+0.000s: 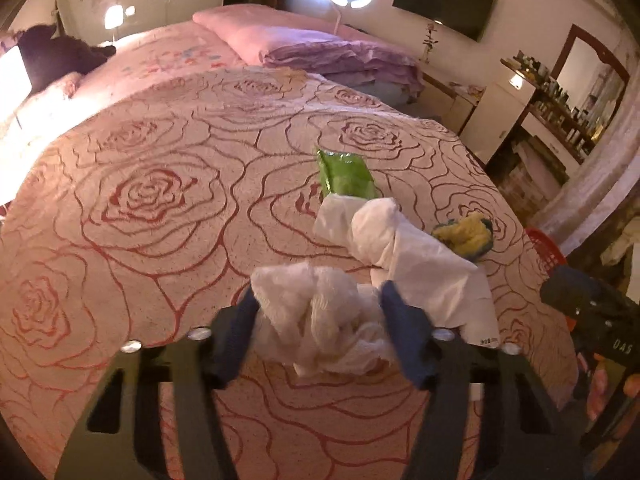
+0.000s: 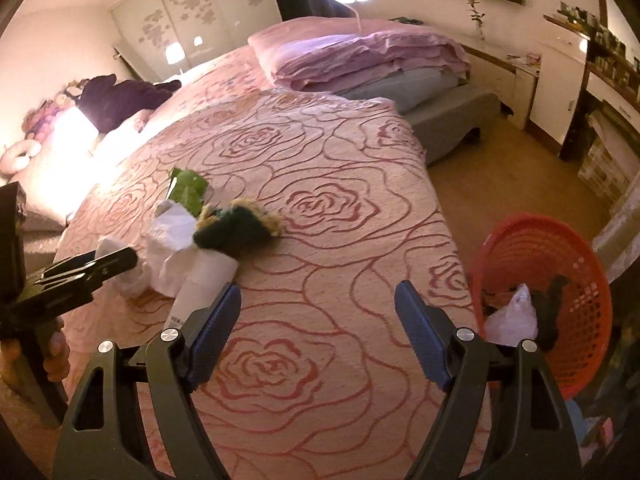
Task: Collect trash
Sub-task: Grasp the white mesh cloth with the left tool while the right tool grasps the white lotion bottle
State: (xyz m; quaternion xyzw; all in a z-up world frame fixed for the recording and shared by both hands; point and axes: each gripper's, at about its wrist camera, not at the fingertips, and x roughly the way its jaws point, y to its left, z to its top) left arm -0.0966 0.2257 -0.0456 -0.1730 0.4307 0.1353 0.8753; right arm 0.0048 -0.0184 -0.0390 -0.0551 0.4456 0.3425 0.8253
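- Left tool [image 1: 320,320]: fingers closed around a crumpled tissue [image 1: 320,320] at the near edge of the bed [image 1: 160,200].
- Right tool [image 2: 318,332]: spread wide, holding nothing, above the bedspread.
- Beyond: white paper [image 1: 424,268], yellow sponge [image 1: 464,236], green wrapper [image 1: 346,176].
- Red basket [image 2: 560,248], beside the bed, contains trash.
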